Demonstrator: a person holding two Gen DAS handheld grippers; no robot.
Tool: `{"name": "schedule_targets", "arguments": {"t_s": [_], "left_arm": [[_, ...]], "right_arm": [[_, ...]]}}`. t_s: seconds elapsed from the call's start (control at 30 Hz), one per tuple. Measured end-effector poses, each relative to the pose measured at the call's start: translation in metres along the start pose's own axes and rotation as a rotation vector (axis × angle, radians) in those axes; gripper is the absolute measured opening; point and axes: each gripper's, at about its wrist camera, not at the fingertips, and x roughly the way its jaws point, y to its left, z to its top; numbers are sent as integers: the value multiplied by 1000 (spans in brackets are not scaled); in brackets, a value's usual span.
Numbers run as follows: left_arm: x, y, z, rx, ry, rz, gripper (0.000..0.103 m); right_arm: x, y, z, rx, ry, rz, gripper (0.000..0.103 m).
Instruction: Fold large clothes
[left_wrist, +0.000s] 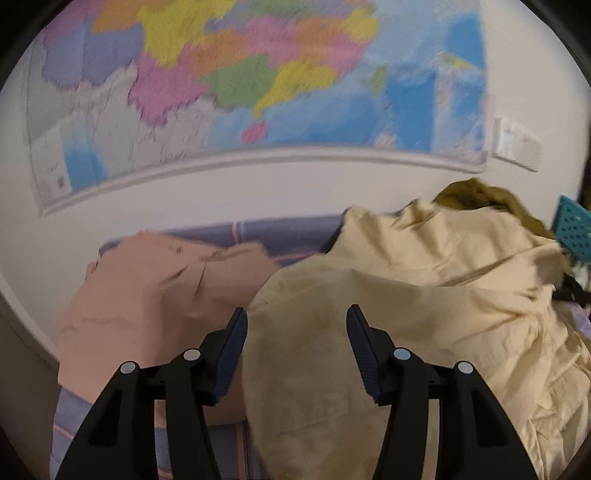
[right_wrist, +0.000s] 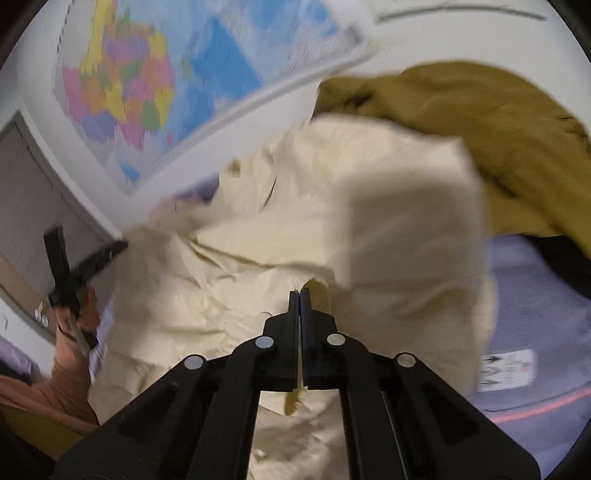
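Cream garment (left_wrist: 424, 280): a large, crumpled, matte woven cloth, heaped on the bed in soft rounded folds.
Left gripper (left_wrist: 297, 332): black arms with ribbed blue pads, held apart; a rounded cream fold is seen between them, and no pressing can be told.
Right gripper (right_wrist: 300, 295): black jaws are closed together, clamped on a thin cream fold.
Pink garment (left_wrist: 147, 291): smooth cloth, laid flat just left of the cream one.
Mustard garment (right_wrist: 480, 136): a thicker cloth, bunched behind the cream heap.
Bedsheet (right_wrist: 535, 295): lilac, finely striped.
Map (left_wrist: 258, 74): a glossy, multicoloured sheet on the white wall.
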Motion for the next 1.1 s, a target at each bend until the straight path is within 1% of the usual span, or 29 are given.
{"name": "schedule_targets", "arguments": {"t_s": [0.1, 0.17, 0.2, 0.27, 0.3, 0.37, 0.4, 0.43, 0.5, 0.53, 0.57, 0.6, 0.63, 0.67, 0.7, 0.77, 0.8, 0.83, 0.87, 0.9, 0.93, 0.97, 1.0, 1.03, 1.07, 1.1], "left_arm": [[0, -16, -2, 63, -3, -34, 53], [11, -29, -6, 122, 29, -52, 53], [21, -35, -9, 144, 57, -45, 53], [43, -40, -14, 171, 108, -3, 53], [59, -39, -17, 166, 164, -24, 53], [83, -32, -20, 108, 256, -89, 53], [95, -29, -20, 81, 292, -108, 55], [100, -28, -18, 67, 300, -119, 55], [102, -30, -14, 75, 296, -106, 55], [100, -34, -12, 99, 287, -82, 55], [91, -38, -9, 130, 253, -54, 55], [83, -40, -7, 142, 223, -51, 55], [73, -40, -5, 146, 196, -63, 55], [61, -39, -3, 146, 168, -81, 55], [50, -39, -2, 149, 145, -91, 55], [31, -39, -2, 157, 112, -122, 55], [26, -43, -5, 169, 107, -145, 56], [20, -46, -10, 189, 105, -171, 56], [18, -50, -15, 209, 107, -177, 59], [21, -55, -22, 234, 116, -168, 60], [29, -58, -29, 248, 142, -139, 60], [40, -60, -36, 259, 175, -105, 60], [50, -63, -42, 273, 196, -69, 60], [59, -63, -47, 269, 210, -49, 60], [61, -61, -51, 251, 216, -52, 60], [59, -59, -50, 239, 207, -52, 59]], "right_arm": [[0, 0, 1, -18, 9, -32, 1], [4, -3, 1, 0, 13, -46, 1], [7, -5, 1, 7, 14, -48, 1], [12, -10, 1, 26, 14, -53, 1], [15, -11, 0, 25, 20, -57, 1], [20, -15, -3, 35, 35, -76, 1], [22, -15, -5, 33, 46, -83, 1], [23, -15, -6, 36, 56, -95, 1], [21, -14, -6, 43, 66, -116, 3], [17, -12, -5, 38, 60, -152, 6], [11, -8, -4, 28, 40, -180, 9], [2, -2, -2, 13, 16, -177, 14], [-4, 2, -1, 4, -7, -165, 26], [-15, 15, 2, -35, -47, -136, 30], [-18, 22, 3, -66, -52, -115, 31], [-13, 49, 4, -165, -14, -71, 36], [-5, 59, 3, -208, 19, -59, 36], [7, 67, 0, -248, 65, -40, 34], [18, 70, -3, -268, 105, -38, 32], [34, 69, -6, -277, 155, -57, 32], [45, 66, -8, -274, 184, -74, 32], [60, 59, -11, -277, 219, -103, 24], [69, 51, -12, -267, 234, -116, 22], [74, 41, -10, -227, 237, -88, 22], [73, 31, -6, -160, 227, -39, 22], [70, 28, -5, -134, 220, -25, 24]]}}
